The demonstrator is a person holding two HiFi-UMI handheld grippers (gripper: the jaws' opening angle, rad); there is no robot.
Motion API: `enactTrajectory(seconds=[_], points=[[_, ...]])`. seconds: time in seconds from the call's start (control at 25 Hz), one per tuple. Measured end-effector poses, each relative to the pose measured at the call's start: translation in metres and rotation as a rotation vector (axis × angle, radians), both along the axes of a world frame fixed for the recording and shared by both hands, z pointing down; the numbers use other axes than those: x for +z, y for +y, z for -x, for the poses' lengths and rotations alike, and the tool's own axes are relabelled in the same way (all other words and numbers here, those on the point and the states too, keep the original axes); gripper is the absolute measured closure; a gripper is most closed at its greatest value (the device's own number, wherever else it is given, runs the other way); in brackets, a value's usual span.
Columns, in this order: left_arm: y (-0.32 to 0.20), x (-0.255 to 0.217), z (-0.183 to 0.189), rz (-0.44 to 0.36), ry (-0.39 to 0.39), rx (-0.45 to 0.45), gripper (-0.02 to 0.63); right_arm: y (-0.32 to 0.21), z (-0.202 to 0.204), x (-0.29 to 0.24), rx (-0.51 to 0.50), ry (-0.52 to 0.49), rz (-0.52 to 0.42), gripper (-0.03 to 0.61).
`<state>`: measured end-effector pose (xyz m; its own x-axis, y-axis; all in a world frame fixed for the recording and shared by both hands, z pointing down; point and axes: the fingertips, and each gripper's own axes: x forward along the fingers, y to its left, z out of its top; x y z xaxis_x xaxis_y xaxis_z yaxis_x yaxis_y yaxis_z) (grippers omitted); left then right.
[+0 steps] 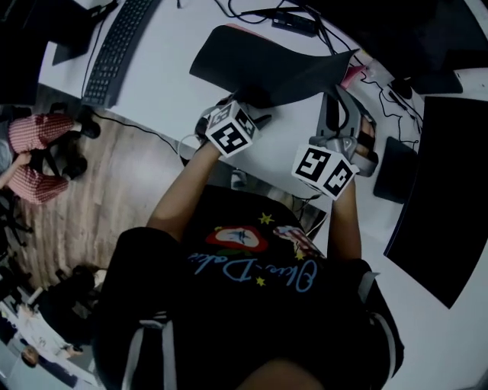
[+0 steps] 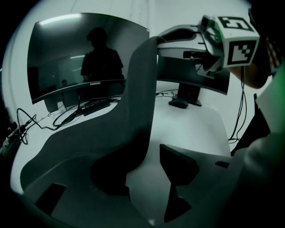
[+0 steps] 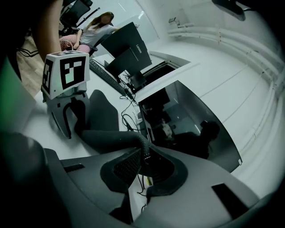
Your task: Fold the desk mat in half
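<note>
The dark desk mat lies on the white desk with its near right corner lifted. My right gripper is shut on that raised corner; in the right gripper view the mat's edge runs in between the pads and is pinched at the right gripper. In the left gripper view the mat rises in a tall curve to the right gripper. My left gripper rests at the mat's near edge, and the left gripper stands open with bare desk showing between its fingers.
A keyboard lies at the desk's left end, and cables run behind the mat. A curved monitor and a mouse stand beyond it. A large black panel is at the right. A seated person is at the far left.
</note>
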<state>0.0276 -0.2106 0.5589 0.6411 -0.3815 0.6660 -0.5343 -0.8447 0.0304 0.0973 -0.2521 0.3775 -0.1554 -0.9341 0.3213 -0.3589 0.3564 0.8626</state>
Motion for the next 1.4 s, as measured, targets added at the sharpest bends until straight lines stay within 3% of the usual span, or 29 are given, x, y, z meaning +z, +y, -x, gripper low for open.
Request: enactTrajectory(seconds=[0.32, 0.64, 1.0, 1.4], points=[[-0.003, -0.020, 0.011, 0.082, 0.223, -0.044, 0.415, -0.019, 0.039, -0.009, -0.074, 0.049, -0.008, 0.538], [0.001, -0.039, 0.074, 0.104, 0.348, -0.117, 0.443, -0.037, 0.087, 0.001, -0.091, 0.090, -0.007, 0.538], [-0.003, -0.053, 0.142, 0.084, 0.383, -0.241, 0.456, -0.050, 0.142, 0.024, -0.143, 0.073, 0.016, 0.535], [0.006, -0.051, 0.181, 0.093, 0.389, -0.328, 0.459, -0.044, 0.198, 0.069, -0.250, 0.073, 0.103, 0.532]])
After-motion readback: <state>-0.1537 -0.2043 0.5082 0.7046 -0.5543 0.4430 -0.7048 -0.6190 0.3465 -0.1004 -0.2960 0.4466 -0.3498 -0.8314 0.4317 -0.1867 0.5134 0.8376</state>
